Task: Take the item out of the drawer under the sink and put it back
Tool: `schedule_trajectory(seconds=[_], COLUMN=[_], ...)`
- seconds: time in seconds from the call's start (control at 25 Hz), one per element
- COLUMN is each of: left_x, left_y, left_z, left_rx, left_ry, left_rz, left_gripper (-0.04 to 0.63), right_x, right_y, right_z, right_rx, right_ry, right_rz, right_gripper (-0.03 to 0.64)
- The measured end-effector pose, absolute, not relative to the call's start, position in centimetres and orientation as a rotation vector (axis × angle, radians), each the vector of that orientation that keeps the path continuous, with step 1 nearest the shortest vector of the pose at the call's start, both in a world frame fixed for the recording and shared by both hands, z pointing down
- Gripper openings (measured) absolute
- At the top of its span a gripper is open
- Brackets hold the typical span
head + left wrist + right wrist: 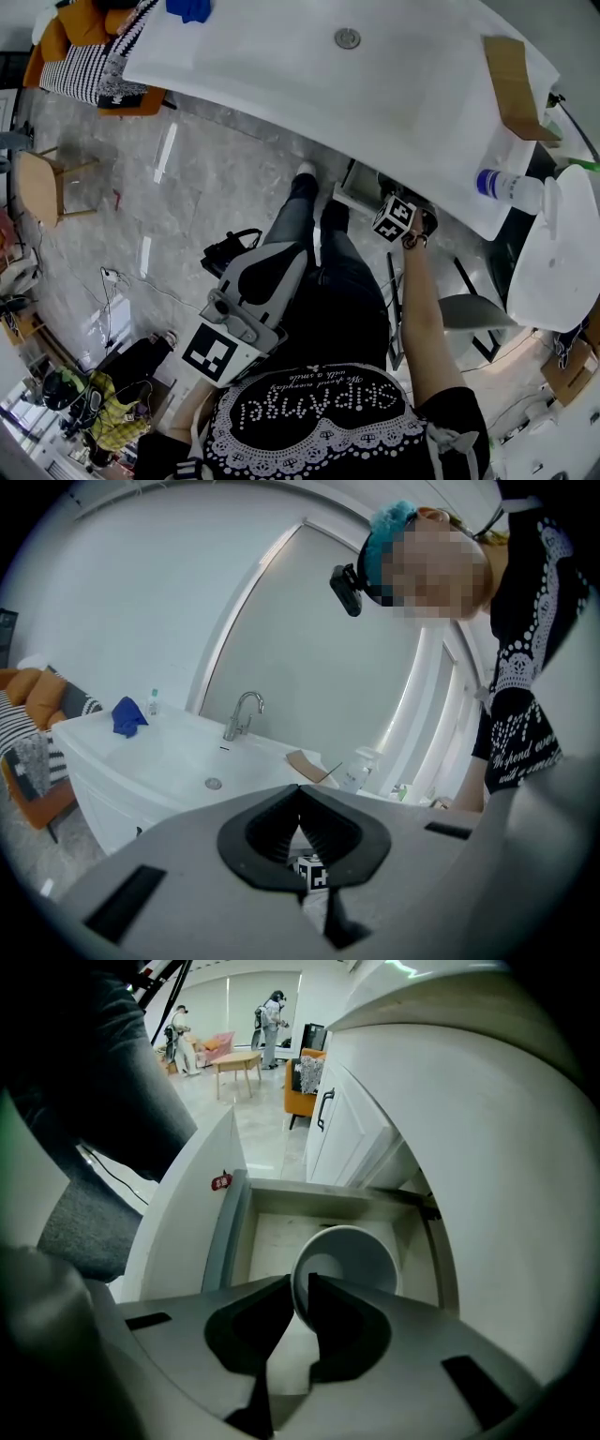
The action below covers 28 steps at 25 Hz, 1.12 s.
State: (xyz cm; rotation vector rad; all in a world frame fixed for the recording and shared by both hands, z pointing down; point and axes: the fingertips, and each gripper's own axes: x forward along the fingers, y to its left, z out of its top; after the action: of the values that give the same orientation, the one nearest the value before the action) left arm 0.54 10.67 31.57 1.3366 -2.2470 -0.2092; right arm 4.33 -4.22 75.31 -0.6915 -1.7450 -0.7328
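A white cup (349, 1258) lies tilted in the open drawer (279, 1230) under the sink, its mouth facing the camera. My right gripper (300, 1279) points steeply down into the drawer, and its tips pinch the cup's near rim. In the head view only the right gripper's marker cube (395, 217) shows, at the edge of the white sink counter (281, 75). My left gripper (299, 794) is held back over the person's lap, aimed toward the sink. Its tips touch and nothing is between them. It also shows in the head view as the left gripper (298, 258).
The drawer's white front panel (183, 1227) stands left of the cup, and the basin's round underside (487, 1194) overhangs on the right. On the counter are a faucet (242, 714), a blue cloth (190, 8), a bottle (506, 187) and a cardboard piece (511, 80). A chair (37, 183) stands to the left.
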Motion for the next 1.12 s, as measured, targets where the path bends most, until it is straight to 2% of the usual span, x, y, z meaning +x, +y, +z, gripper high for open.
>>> schedule_trajectory(seconds=[0.16,0.64,1.12], left_x=[0.4,0.4,0.2], left_y=[10.6,10.5,10.7], left_z=[31.5,31.6,31.5], left_rx=[1.340,1.342,1.348], left_ry=[-2.242,-2.238,-2.235], left_rz=[-0.213,-0.215,-0.221], left_gripper=[0.005,0.005,0.005], right_x=[4.1,3.3,4.7], right_y=[-4.6,-5.3,-4.2], right_z=[75.1,74.6,74.0], right_rx=[-0.675,-0.632,-0.628], right_ry=[-1.747,-1.771,-1.825], right_rz=[-0.725,-0.762,-0.661], right_gripper=[0.066,0.066,0.081])
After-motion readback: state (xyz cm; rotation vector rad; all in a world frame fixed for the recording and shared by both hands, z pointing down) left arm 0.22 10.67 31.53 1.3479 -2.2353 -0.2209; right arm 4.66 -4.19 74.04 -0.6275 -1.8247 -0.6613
